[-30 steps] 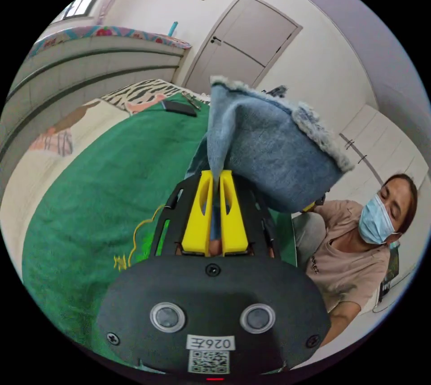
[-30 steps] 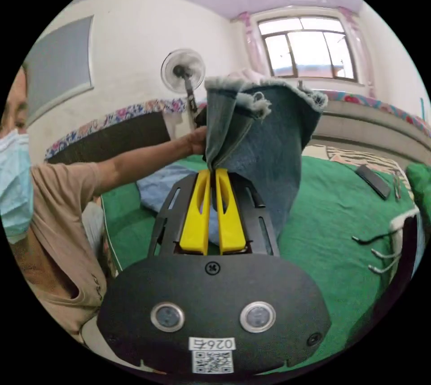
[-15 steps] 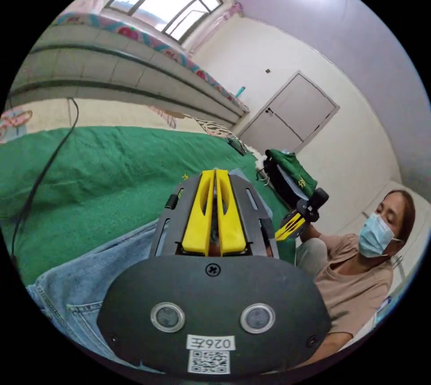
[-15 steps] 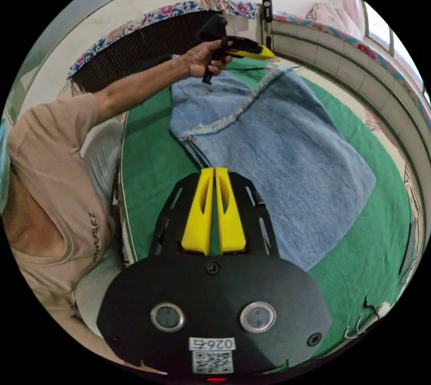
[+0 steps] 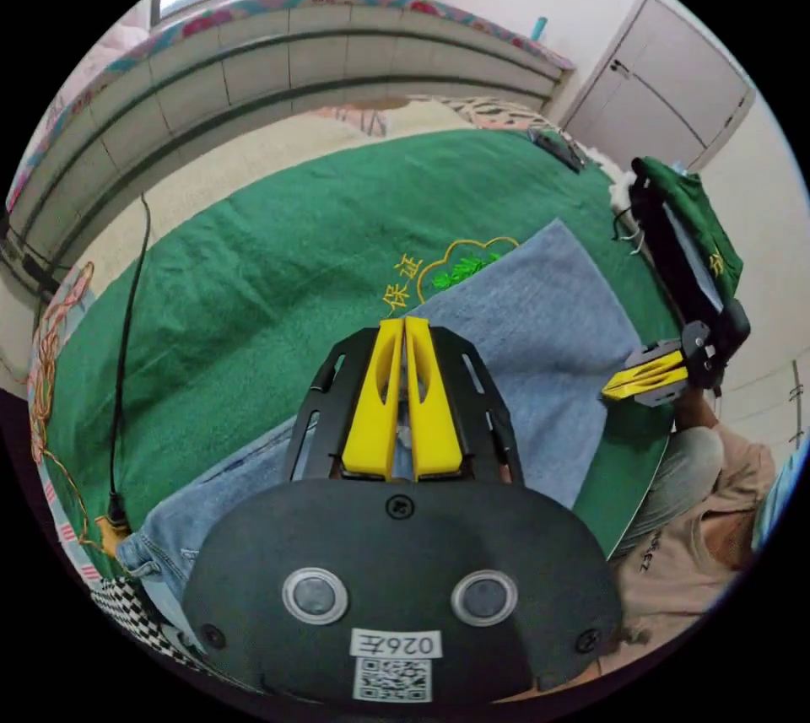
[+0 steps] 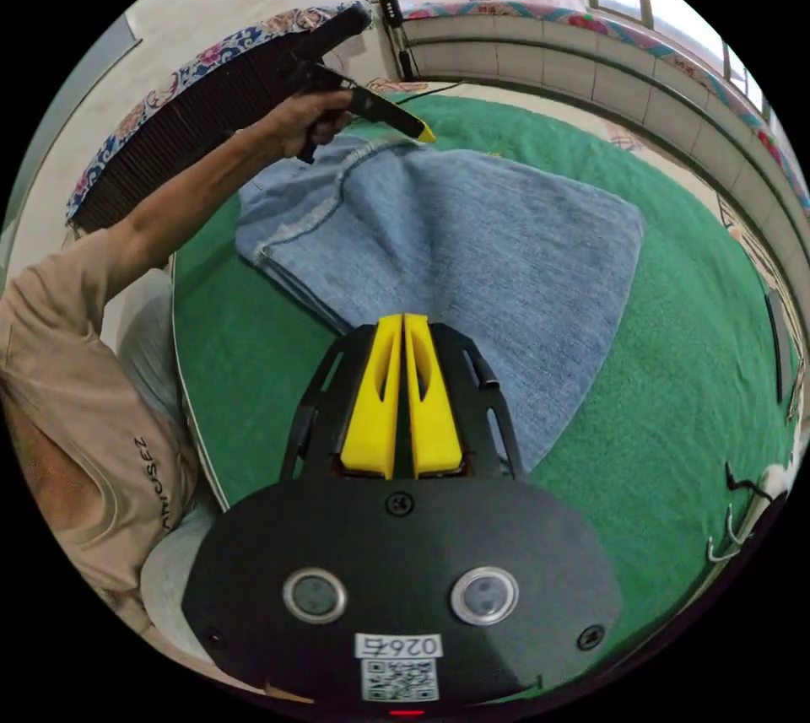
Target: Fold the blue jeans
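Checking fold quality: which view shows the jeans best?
Right gripper view: the jeans lie folded on the green cover, most of their outline in sight. In the left gripper view the jeans are partly behind the left tongs.

Green blanket (image 6: 675, 385) lies bare on the window side of the folded jeans (image 6: 506, 267). A black cable (image 5: 126, 352) trails along its edge. A green-draped chair (image 5: 688, 250) stands close by the jeans' end.

Left tool (image 5: 404, 326) with yellow jaws pressed together, nothing between them. Right tool (image 6: 402, 322) likewise closed and empty (tips meeting). Left arm (image 6: 194, 191) stretched out, hand (image 6: 308, 116) wrapped round its tool's grip. In the left gripper view, right tool seen side-on, jaws together.
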Available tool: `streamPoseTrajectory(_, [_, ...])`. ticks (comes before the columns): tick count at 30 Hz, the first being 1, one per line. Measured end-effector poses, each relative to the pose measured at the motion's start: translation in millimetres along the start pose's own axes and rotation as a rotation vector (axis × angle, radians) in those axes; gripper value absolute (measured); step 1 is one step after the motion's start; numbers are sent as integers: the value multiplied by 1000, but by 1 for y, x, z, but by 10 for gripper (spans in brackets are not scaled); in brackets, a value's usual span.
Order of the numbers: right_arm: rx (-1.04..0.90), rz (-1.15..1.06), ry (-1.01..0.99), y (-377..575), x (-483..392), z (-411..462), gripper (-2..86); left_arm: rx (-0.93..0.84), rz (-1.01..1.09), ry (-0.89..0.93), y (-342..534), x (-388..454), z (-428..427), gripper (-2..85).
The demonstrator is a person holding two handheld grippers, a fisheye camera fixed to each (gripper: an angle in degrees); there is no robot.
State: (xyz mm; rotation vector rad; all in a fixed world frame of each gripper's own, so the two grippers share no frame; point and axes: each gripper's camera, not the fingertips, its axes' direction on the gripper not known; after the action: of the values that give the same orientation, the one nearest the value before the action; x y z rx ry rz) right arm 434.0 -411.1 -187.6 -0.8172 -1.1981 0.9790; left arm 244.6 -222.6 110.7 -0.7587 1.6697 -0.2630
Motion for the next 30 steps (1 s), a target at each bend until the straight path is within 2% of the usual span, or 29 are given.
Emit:
streamPoseTrajectory(3, [64, 71, 88, -1, 20, -6, -9, 124, 209, 30, 21, 62, -12, -10])
streamPoseTrajectory(4, [-21, 79, 152, -4, 32, 7, -9, 85, 256, -13, 24, 73, -3, -10])
streamPoseTrajectory(5, [-79, 69, 160, -5, 38, 16, -9, -104, 290, -178, 26, 85, 29, -10])
streamPoseTrajectory(6, [-58, 95, 107, -4, 50, 16, -9, -184, 305, -217, 28, 89, 47, -10])
streamPoseTrajectory(8, [-27, 156, 65, 1, 64, 0, -8, -141, 182, -132, 22, 85, 27, -10])
streamPoseTrajectory(10, [86, 223, 180, 23, 72, -31, -4, -52, 162, -27, 16, 93, 1, -9])
streamPoseTrajectory(12, [156, 296, 199, 46, 85, -53, 7, 41, 176, 58, 4, 119, -27, -8])
streamPoseTrajectory(14, [208, 387, 125, 69, 105, -66, 38, 50, 223, 116, -11, 145, -32, -4])
streamPoseTrajectory(16, [241, 497, -50, 92, 137, -69, 89, 23, 307, 182, -33, 174, -27, 5])
streamPoseTrajectory(19, [249, 548, -244, 105, 163, -58, 99, -48, 415, 43, -73, 213, 2, 65])
streamPoseTrajectory(21, [208, 546, -281, 103, 170, -48, 102, -158, 492, -91, -101, 231, 40, 126])
streamPoseTrajectory(23, [182, 534, -257, 101, 171, -42, 104, -278, 500, -105, -119, 235, 68, 155])
streamPoseTrajectory(25, [184, 526, -234, 101, 175, -43, 96, -361, 495, -68, -131, 233, 85, 158])
streamPoseTrajectory(26, [191, 532, -238, 102, 177, -43, 95, -402, 490, 36, -137, 228, 88, 144])
streamPoseTrajectory(28, [202, 555, -263, 104, 187, -38, 76, -412, 451, 135, -142, 216, 82, 129])
streamPoseTrajectory(30, [195, 538, -299, 104, 193, -37, 56, -409, 424, 240, -144, 208, 72, 75])
